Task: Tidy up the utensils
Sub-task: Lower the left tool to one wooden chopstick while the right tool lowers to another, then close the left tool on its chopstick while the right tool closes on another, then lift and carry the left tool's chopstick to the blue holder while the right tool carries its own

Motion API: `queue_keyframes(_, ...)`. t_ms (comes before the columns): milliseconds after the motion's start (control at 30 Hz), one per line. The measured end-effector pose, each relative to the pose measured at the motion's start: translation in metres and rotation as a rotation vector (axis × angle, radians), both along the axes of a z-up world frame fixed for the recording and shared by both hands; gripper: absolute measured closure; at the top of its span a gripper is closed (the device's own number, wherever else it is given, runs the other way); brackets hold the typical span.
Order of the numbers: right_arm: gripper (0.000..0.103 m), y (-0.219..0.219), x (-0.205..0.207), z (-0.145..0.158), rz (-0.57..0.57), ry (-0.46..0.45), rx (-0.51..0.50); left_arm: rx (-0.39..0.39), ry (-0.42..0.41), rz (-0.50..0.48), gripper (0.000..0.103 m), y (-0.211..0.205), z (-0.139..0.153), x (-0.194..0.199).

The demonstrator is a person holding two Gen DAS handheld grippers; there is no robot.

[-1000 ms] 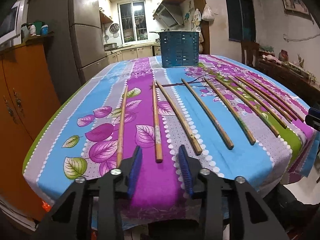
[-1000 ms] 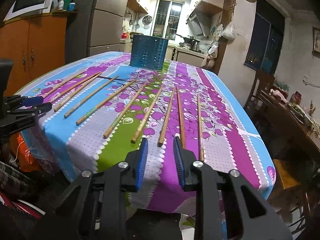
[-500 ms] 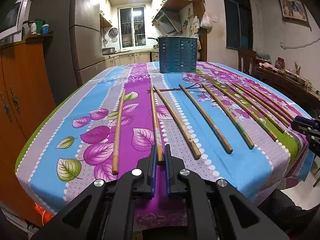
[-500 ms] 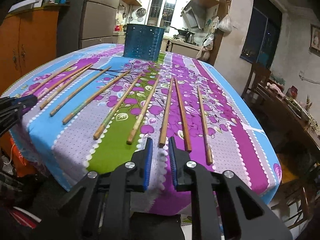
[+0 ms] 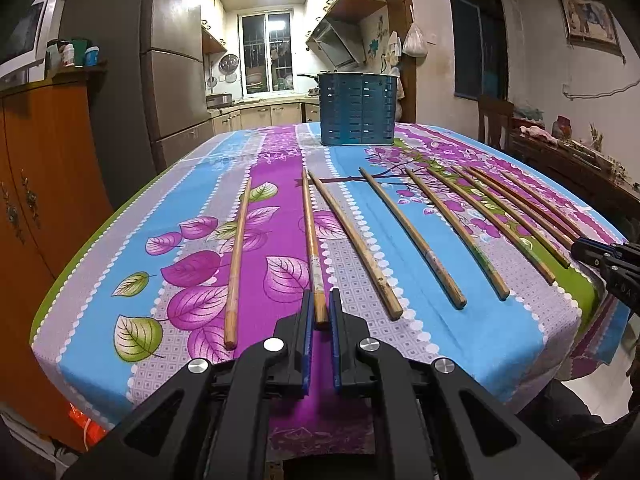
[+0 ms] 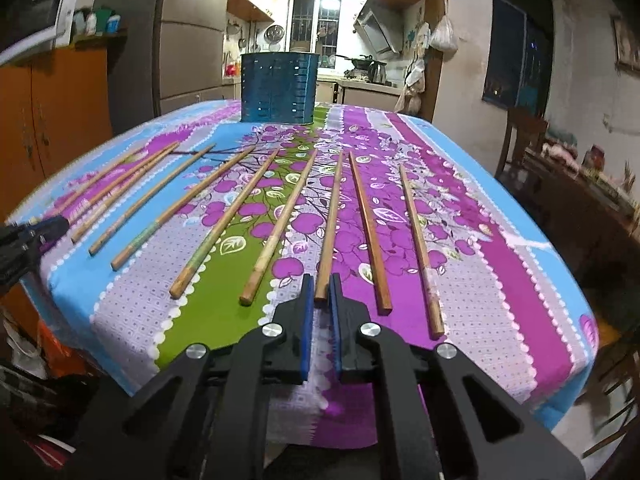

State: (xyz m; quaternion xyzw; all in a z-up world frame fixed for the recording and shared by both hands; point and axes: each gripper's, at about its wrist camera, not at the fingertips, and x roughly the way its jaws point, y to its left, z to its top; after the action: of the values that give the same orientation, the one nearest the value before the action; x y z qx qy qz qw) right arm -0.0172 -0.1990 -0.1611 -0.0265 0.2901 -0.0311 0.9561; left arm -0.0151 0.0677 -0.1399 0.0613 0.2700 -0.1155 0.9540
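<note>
Several wooden chopsticks lie side by side on a flowered tablecloth. My left gripper is shut on the near end of the second chopstick from the left, which still rests on the cloth. My right gripper is closing its jaws, and its pads press the near end of the third chopstick from the right. A blue slotted utensil holder stands upright at the far end of the table, also visible as the holder. Each gripper shows at the edge of the other view: the right gripper, the left gripper.
An orange wooden cabinet stands left of the table, with a tall fridge behind it. A dark chair and a cluttered side table stand to the right. The table's near edge drops off just under both grippers.
Both grippers went from open to shut, each around the near end of a chopstick. The right gripper came forward and slightly down to its chopstick. The left stayed in place.
</note>
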Motion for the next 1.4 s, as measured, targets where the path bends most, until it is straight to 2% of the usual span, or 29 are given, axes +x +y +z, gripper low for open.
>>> queue_keyframes(400, 0.097, 0.002, -0.026, 0.039, 0.004, -0.116, -0.014, -0.005, -0.063, 0.012, 0.095, 0.003, 0.026, -0.01)
queue_keyframes(767, 0.097, 0.003, -0.038, 0.091, 0.04, -0.263, -0.049, -0.026, -0.159, 0.025, 0.095, 0.003, 0.082, -0.017)
queue_keyframes(967, 0.097, -0.002, -0.035, 0.127, 0.081, -0.338, -0.042, -0.01, -0.195, 0.01, 0.095, 0.0, 0.114, -0.013)
queue_keyframes(1167, 0.097, -0.008, -0.019, 0.157, 0.132, -0.349, -0.018, -0.052, -0.208, -0.026, 0.095, 0.004, 0.153, 0.0)
queue_keyframes(1233, 0.097, -0.009, -0.014, 0.16, 0.138, -0.35, -0.029, -0.036, -0.242, -0.035, 0.095, 0.003, 0.161, 0.005)
queue_keyframes(1300, 0.097, -0.011, -0.01, 0.163, 0.144, -0.352, -0.013, 0.0, -0.259, -0.024, 0.095, 0.003, 0.163, 0.013)
queue_keyframes(1400, 0.097, -0.013, -0.012, 0.163, 0.146, -0.355, 0.015, -0.04, -0.226, -0.03, 0.095, 0.017, 0.158, 0.012)
